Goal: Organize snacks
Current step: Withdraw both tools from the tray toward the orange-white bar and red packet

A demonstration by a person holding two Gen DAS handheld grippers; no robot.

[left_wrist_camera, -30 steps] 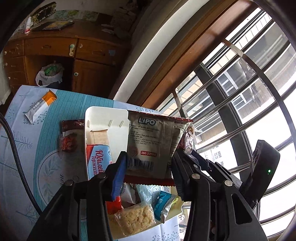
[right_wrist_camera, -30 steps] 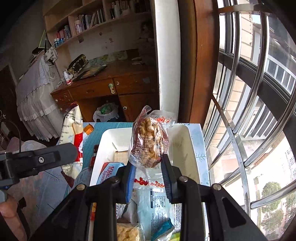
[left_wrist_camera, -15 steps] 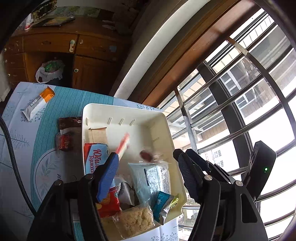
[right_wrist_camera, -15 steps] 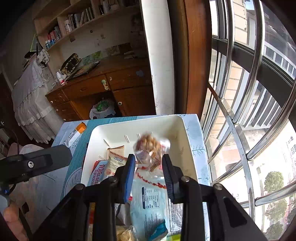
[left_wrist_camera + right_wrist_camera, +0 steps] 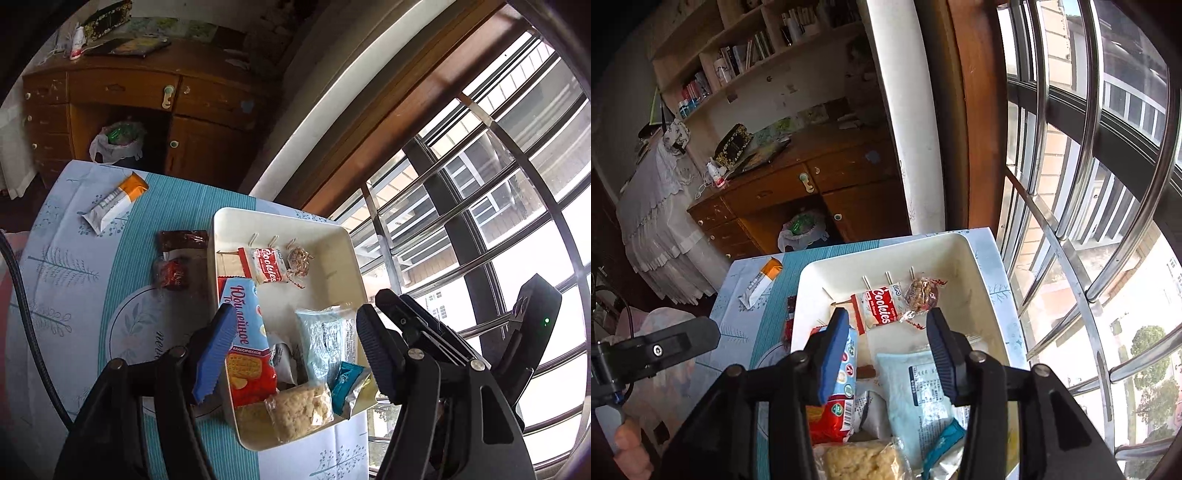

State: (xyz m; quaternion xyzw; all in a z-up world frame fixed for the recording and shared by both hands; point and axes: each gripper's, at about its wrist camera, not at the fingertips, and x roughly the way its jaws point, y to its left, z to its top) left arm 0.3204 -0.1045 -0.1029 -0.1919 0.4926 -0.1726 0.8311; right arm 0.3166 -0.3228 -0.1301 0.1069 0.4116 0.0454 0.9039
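Risk: three snacks lie on the counter (image 5: 66, 258) outside the white bin (image 5: 347, 258). The orange-ended bar (image 5: 114, 201) sits far left, well apart; the brown wrapper (image 5: 183, 238) and red packet (image 5: 171, 273) lie just beside the bin's left wall. A low approach could catch the rim or shove a slick wrapper away; thin foil may slip from the pads.

Left hand-held gripper (image 5: 284, 354): spread, empty, above the bin's near contents. Cookies pack (image 5: 879, 308) and nut cluster (image 5: 921, 291) rest at the bin's far end, beyond the right hand-held gripper (image 5: 886, 347), also spread and empty.
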